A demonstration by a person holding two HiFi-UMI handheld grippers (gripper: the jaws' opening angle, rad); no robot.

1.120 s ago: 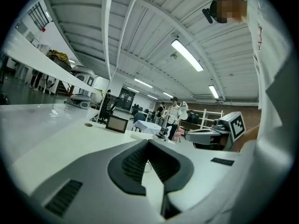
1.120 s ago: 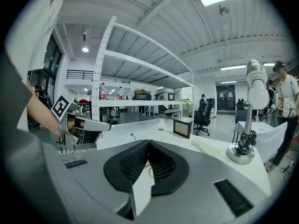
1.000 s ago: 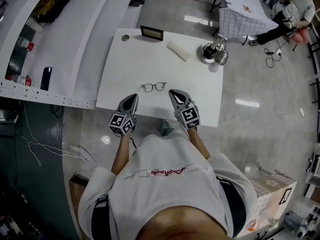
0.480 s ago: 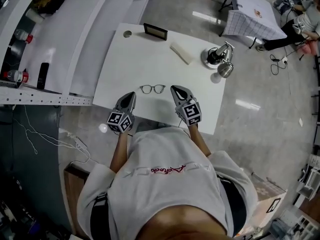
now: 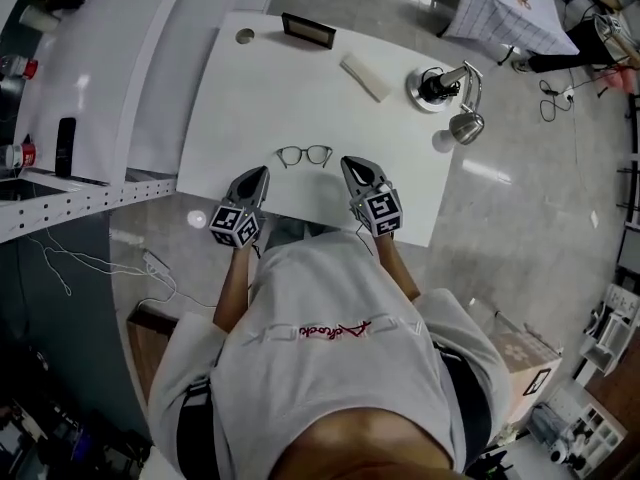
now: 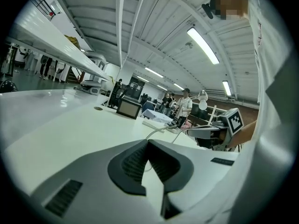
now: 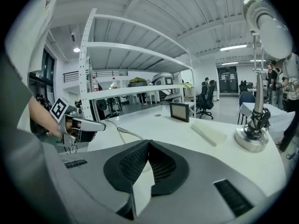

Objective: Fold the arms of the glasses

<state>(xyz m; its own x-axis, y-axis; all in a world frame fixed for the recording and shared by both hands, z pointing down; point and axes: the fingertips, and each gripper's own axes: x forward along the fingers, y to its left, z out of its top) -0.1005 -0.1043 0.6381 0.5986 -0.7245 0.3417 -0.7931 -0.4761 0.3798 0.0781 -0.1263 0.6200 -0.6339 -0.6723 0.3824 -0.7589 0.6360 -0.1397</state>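
Observation:
The thin-framed glasses [image 5: 304, 155] lie on the white table [image 5: 260, 88], lenses away from me, both arms unfolded toward the front edge. My left gripper [image 5: 258, 174] is at the edge just left of the arms, its tips touching and nothing between them. My right gripper [image 5: 352, 164] is just right of the arms, also shut and empty. In the left gripper view the jaws [image 6: 148, 141] meet, and a glasses arm [image 6: 159, 132] shows beyond them. The right gripper view shows its jaws [image 7: 148, 142] closed, with a glasses arm [image 7: 126, 133] ahead to the left.
A desk lamp [image 5: 445, 88] stands at the table's far right. A pale flat block [image 5: 366, 75] and a small framed screen [image 5: 307, 30] lie at the back, near a round hole [image 5: 245, 35]. White shelving [image 5: 70, 78] runs along the left.
Both grippers have sunk a little beside the table's front edge, still shut. The head view has shifted. The glasses have not moved.

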